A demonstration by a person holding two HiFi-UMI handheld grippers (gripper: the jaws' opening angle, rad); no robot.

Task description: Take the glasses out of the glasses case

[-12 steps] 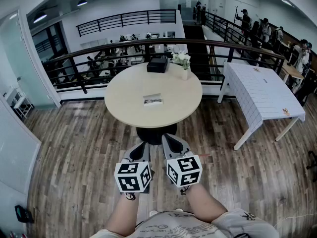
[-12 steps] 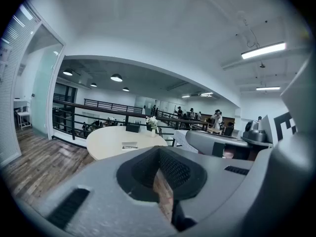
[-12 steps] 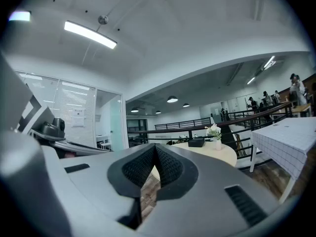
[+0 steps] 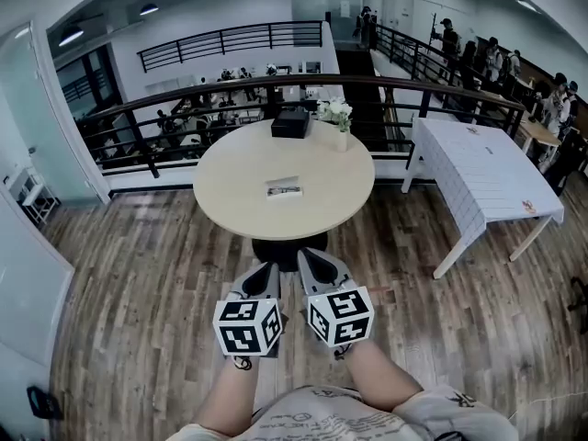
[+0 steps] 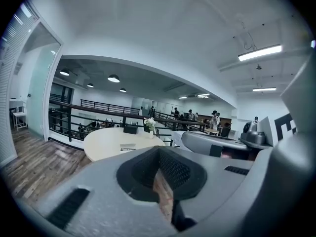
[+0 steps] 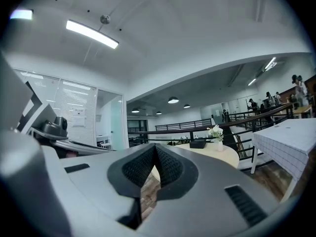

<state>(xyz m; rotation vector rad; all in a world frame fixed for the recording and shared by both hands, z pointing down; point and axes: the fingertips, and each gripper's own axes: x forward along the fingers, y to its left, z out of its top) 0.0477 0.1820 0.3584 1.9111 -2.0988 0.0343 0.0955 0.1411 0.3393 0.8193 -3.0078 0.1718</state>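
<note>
On the wood floor (image 4: 138, 274) of an upper level we stand facing a round beige table (image 4: 230, 205) on a dark pedestal. Black railing (image 4: 184, 92) curves behind it, with desks on a lower level beyond. To our right, well apart from the round one, is a rectangular white table (image 4: 482, 182) with a checked cloth. People (image 4: 478, 51) line the walkway at far right, too small for detail.

Our two bare forearms (image 4: 381, 375) come in from the bottom edge, one gripper each. Left gripper (image 4: 265, 270) and right gripper (image 4: 307, 257) sit side by side, near each other but apart. Marker cubes face up at us, noses aimed at the table. Both hang over the floor short of the table's near edge, touching nothing.

Left fingers (image 5: 176, 171): together, only a thin sliver of floor showing between the ribbed pads, nothing held. Right fingers (image 6: 134, 171): same, pads meeting at the tips, nothing between them.

At the table's far edge we see a black box (image 4: 290, 123) and, just beside it to the right, a small white vase (image 4: 341, 136) of white flowers.

Glasses case (image 4: 284, 188) lies flat near the table's centre, alone, well apart from both grippers and from box and vase. It reads as a small pale rectangle with a dark patch. We cannot tell whether it is open or closed, and we cannot make out the glasses.
</note>
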